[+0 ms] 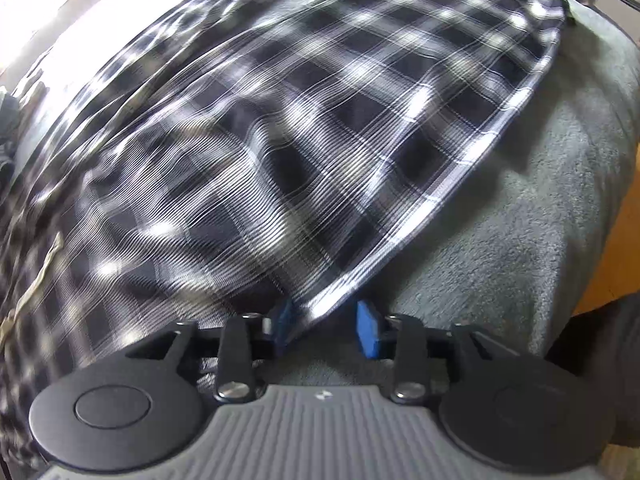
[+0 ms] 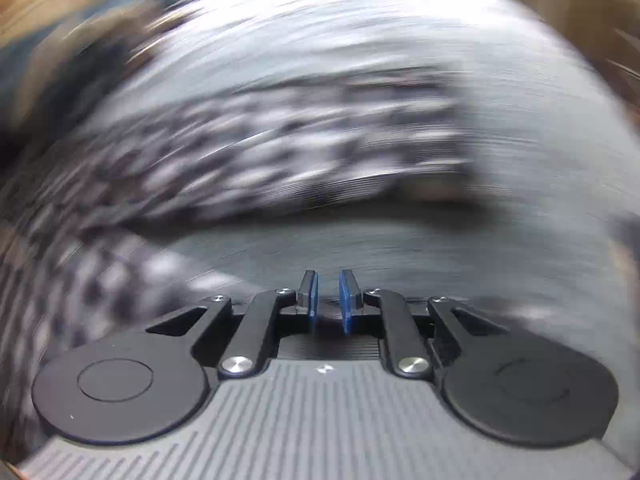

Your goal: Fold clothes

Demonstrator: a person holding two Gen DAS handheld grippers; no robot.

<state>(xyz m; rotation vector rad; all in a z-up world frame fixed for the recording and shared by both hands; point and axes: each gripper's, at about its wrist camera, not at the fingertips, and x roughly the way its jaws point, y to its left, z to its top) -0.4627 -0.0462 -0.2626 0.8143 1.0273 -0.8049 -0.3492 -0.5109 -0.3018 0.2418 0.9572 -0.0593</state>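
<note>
1. A black-and-white plaid woven shirt point(image 1: 304, 128) lies spread over a grey fleecy blanket point(image 1: 520, 240) that covers the table; a strip of orange-brown wood point(image 1: 616, 248) shows at the blanket's right edge.
2. The left claw point(image 1: 326, 330) stands spread wide, its blue pads on either side of the shirt's white-stitched hem, which runs between them. The pads do not press the cloth, so it is straddling the hem rather than gripping it.
3. The right claw point(image 2: 328, 304) is nearly closed, with a narrow gap between its blue pads and nothing held. Its view is heavily smeared; the plaid shirt point(image 2: 260, 152) shows ahead of it as a blurred band on the blanket point(image 2: 400, 240).
4. Judgement: the hem sits inside an unclenched claw, which fits either taking hold of the edge or letting it go after laying a fold.
5. Whether any fold is already made cannot be told, since blur hides the shirt's layering.
</note>
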